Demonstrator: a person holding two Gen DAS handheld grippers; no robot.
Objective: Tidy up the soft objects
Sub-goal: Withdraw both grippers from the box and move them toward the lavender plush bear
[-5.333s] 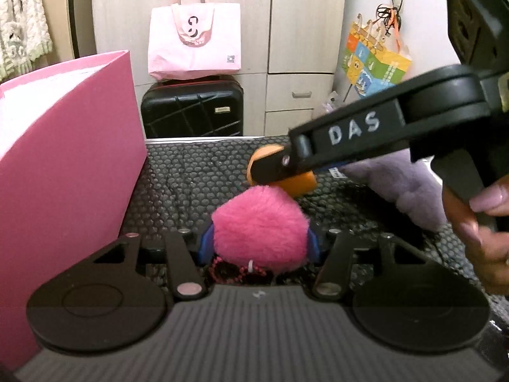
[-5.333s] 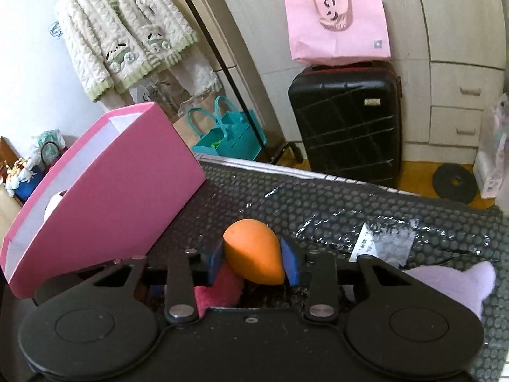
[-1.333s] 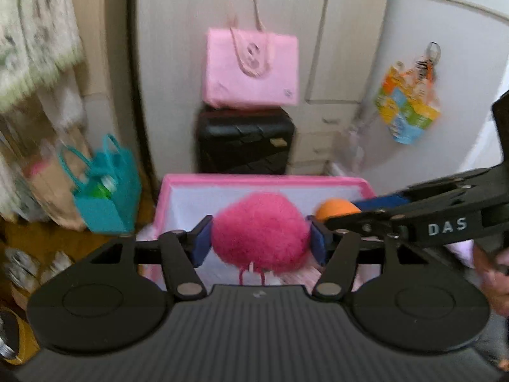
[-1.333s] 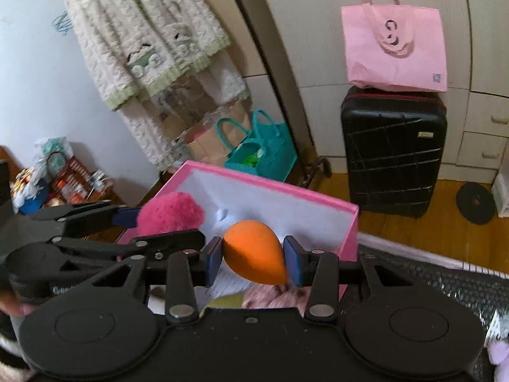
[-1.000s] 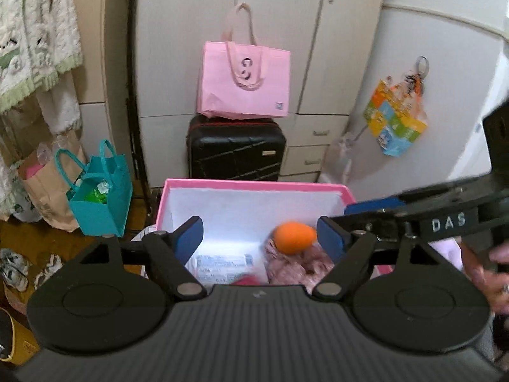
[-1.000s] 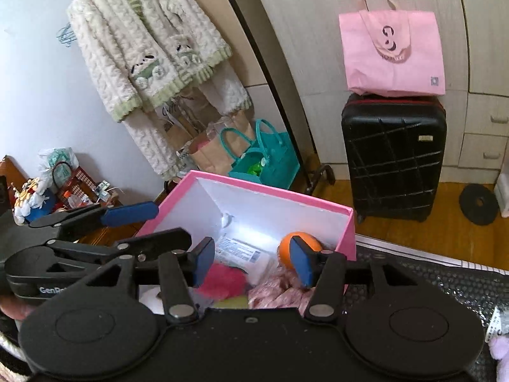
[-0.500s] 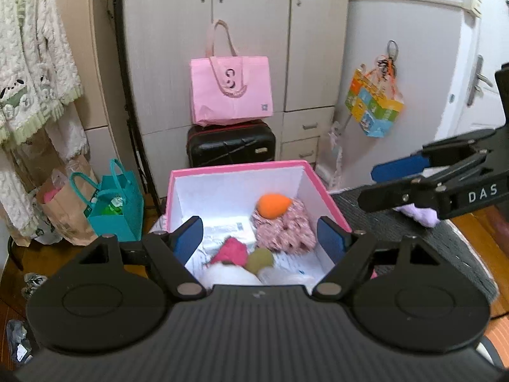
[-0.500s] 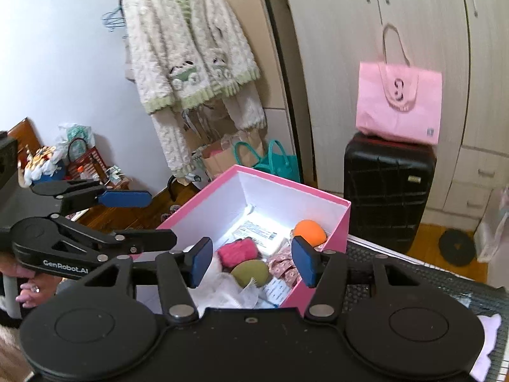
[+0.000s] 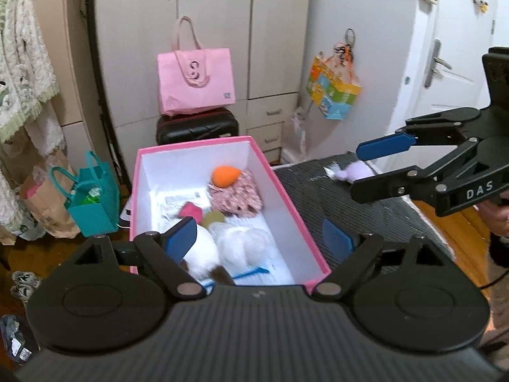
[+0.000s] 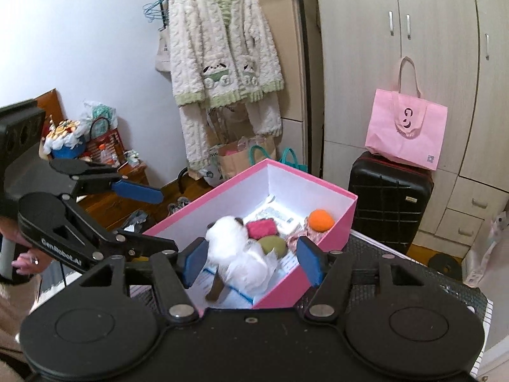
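Fingers of the left gripper (image 9: 259, 238) and right gripper (image 10: 251, 262) are spread, empty, above the box (image 9: 286, 197). Pompom (image 9: 190, 211) and sponge (image 9: 226, 175) lie inside; a purple plush (image 9: 356, 171) remains on the desk (image 9: 334, 197).

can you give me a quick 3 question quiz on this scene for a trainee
1. True or false: the left gripper is shut on the pink pompom.
2. Which soft thing lies outside the pink box? A) orange sponge B) purple plush C) white plush
3. Fill in: the right gripper is ____.

Key: 1 false, it is open and the pompom lies in the box. 2 B, it lies on the black mat. 3 open.
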